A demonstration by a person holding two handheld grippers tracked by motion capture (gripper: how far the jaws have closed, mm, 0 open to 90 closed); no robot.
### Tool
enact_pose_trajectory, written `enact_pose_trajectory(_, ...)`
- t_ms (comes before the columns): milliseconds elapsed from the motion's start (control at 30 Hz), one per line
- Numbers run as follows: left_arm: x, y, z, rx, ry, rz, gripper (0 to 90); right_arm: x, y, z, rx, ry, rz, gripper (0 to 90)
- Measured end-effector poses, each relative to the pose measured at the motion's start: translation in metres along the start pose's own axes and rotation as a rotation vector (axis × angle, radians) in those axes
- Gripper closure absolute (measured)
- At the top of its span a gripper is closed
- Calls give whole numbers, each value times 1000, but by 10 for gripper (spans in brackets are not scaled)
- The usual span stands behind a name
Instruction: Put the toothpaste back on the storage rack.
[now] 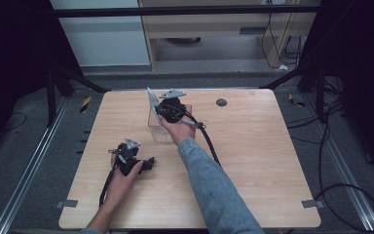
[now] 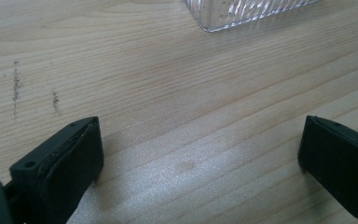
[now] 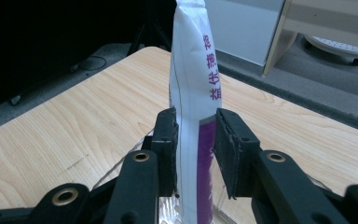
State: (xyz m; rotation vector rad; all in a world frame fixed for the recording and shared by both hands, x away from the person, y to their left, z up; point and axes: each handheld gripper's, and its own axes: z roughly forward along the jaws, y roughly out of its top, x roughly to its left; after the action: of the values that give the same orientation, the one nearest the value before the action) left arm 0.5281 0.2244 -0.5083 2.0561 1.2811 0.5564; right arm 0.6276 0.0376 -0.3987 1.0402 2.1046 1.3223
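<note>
Right gripper (image 3: 196, 154) clamped on white-and-purple sachet (image 3: 193, 84), held upright over clear container (image 1: 158, 127) mid-surface (image 1: 253, 161). Left gripper (image 1: 129, 158) resting near front left, jaws wide apart, empty. Likely placing or pulling sachet; next calls for steady vertical move, maybe bracing container.

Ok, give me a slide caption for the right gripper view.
Right gripper closing its jaws around an upright white-and-purple packet above a clear container on the wooden table.

White-and-purple sachet (image 3: 193, 93) stands upright over the clear ribbed container (image 1: 158, 127).
</note>
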Motion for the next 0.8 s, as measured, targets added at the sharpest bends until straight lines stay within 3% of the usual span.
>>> enact_pose_trajectory(200, 0, 0, 0, -2, 0, -3, 0, -3, 2, -7, 17, -5, -12, 674)
enact_pose_trajectory(400, 0, 0, 0, -2, 0, -2, 0, -10, 6, -16, 44, -3, 8, 589)
enact_pose_trajectory(500, 0, 0, 0, -2, 0, -2, 0, -12, 8, -20, 55, 13, 18, 510)
enact_pose_trajectory(533, 0, 0, 0, -2, 0, -2, 0, -13, 8, -21, 75, 51, 38, 460)
enact_pose_trajectory(600, 0, 0, 0, -2, 0, -2, 0, -13, 9, -22, 79, 65, 40, 448)
enact_pose_trajectory(633, 0, 0, 0, -2, 0, -2, 0, -12, 10, -25, 92, 72, 16, 418)
enact_pose_trajectory(800, 0, 0, 0, -2, 1, 0, 0, -13, 11, -29, 105, 81, 7, 365)
